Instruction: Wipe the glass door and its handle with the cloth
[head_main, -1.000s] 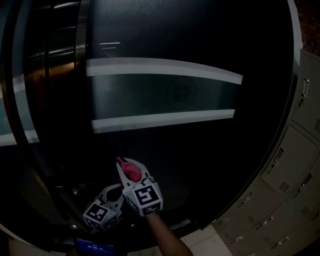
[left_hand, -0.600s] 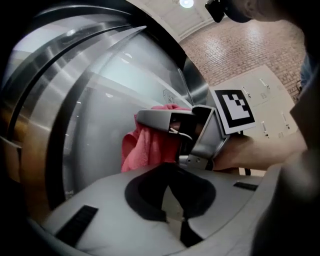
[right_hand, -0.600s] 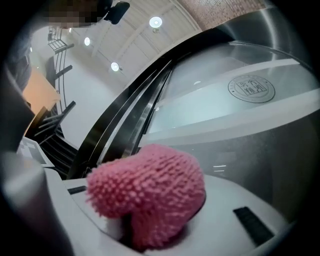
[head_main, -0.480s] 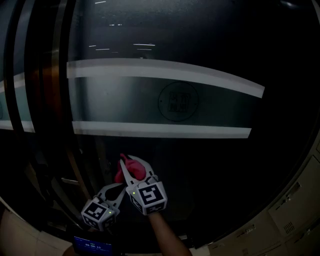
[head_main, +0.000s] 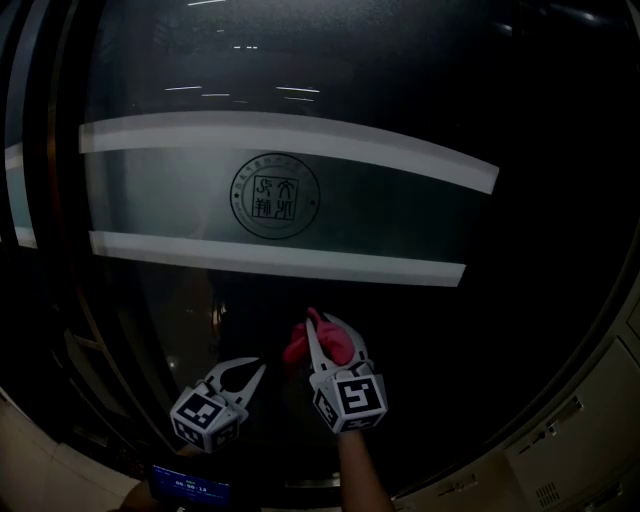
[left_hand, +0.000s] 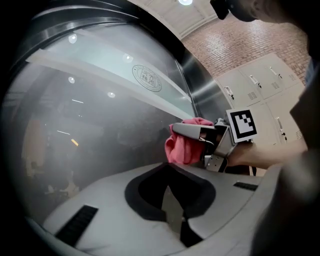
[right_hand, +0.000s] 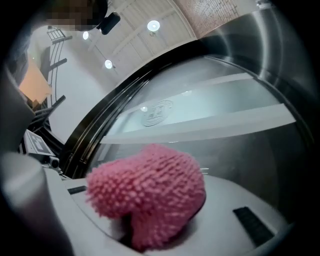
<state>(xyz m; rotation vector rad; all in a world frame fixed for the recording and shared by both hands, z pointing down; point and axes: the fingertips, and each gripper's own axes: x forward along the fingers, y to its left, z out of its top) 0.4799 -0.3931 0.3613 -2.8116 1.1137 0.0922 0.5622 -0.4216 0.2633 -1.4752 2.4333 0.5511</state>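
The dark glass door (head_main: 330, 80) fills the head view, crossed by a frosted band with a round logo (head_main: 275, 195). My right gripper (head_main: 328, 335) is shut on a pink fluffy cloth (head_main: 298, 345) and holds it against the glass below the band, right of the logo. The left gripper view shows the cloth (left_hand: 181, 147) bunched in the right gripper (left_hand: 200, 137) at the pane. In the right gripper view the cloth (right_hand: 150, 195) bulges between the jaws. My left gripper (head_main: 258, 370) hangs lower left, jaws together (left_hand: 170, 166), holding nothing. No handle is clearly visible.
Dark door frame strips (head_main: 45, 200) run down the left side. A steel frame edge (left_hand: 200, 95) borders the glass on the right. Beige lockers (head_main: 580, 440) stand at the lower right, also seen as lockers (left_hand: 255, 80) beyond the right gripper.
My right gripper has slid the cloth rightward along the glass, from below-left of the logo to below-right. The view has shifted too. The left gripper has stayed low.
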